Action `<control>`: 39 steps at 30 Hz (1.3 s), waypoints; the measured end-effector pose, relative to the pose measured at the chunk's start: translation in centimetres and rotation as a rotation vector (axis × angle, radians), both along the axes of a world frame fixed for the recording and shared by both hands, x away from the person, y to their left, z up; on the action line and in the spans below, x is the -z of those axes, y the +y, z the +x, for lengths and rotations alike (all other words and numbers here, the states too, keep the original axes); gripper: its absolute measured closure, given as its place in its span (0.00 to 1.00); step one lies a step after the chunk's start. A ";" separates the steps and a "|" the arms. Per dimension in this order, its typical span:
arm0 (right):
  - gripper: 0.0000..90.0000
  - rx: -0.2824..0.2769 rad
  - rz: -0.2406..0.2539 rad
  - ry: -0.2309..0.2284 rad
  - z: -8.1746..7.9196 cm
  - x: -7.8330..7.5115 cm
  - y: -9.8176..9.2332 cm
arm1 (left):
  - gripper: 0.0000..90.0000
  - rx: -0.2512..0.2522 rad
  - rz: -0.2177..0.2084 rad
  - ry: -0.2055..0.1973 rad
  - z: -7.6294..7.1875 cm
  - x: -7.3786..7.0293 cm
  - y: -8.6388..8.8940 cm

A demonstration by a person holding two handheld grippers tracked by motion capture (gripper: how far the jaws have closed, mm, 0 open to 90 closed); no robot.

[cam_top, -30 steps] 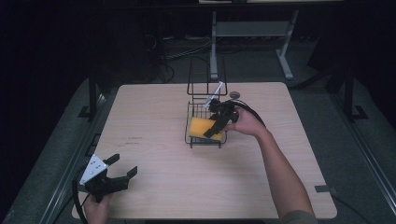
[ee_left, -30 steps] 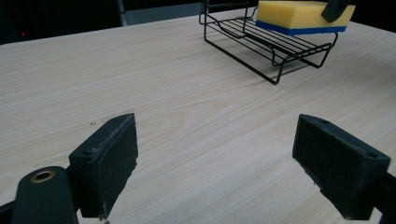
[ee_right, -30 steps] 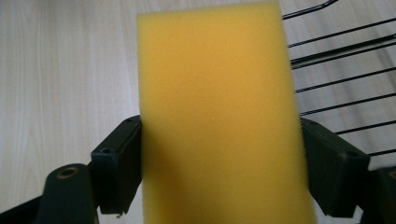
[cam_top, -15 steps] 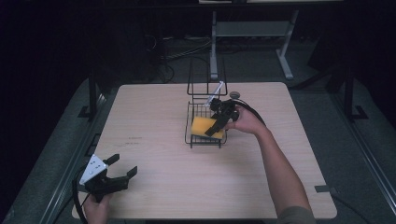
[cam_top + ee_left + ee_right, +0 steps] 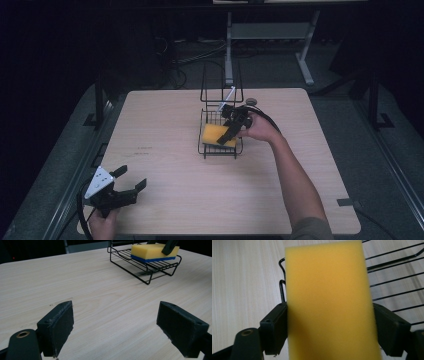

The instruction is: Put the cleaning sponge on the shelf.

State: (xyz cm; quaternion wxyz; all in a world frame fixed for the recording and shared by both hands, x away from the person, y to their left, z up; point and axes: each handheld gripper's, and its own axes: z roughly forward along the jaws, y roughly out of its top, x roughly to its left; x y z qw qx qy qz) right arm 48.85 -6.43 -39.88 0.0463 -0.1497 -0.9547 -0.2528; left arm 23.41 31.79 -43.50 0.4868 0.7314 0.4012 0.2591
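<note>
Sponge [image 5: 216,134], yellow, lies in a black wire rack [image 5: 220,148] near the middle of a pale wooden table [image 5: 165,125] in the high view, the right gripper [image 5: 231,128] clamped on it from the right, while the left gripper [image 5: 125,187] rests spread wide and empty at the near left corner. Left gripper view: jaws far apart over bare table, the sponge, blue along its underside, sitting in the rack well beyond. Right gripper view: both jaws press the sponge's sides, rack wires behind.
</note>
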 end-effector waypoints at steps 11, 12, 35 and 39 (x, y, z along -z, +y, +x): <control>0.18 0.020 0.002 -0.005 0.0 0.3 0.0 | 0.15 0.003 -0.006 0.005 0.0 0.1 0.0; 0.17 0.014 0.012 -0.011 0.0 0.3 0.0 | 0.15 0.001 -0.005 0.005 0.0 0.1 0.0; 0.16 0.073 0.079 -0.027 -1.2 -0.9 -2.0 | 0.15 0.006 -0.002 0.002 -0.1 0.0 -0.3; 0.16 0.078 0.092 -0.026 -1.2 -0.9 -2.4 | 0.15 0.006 -0.005 0.003 -0.1 0.0 -0.2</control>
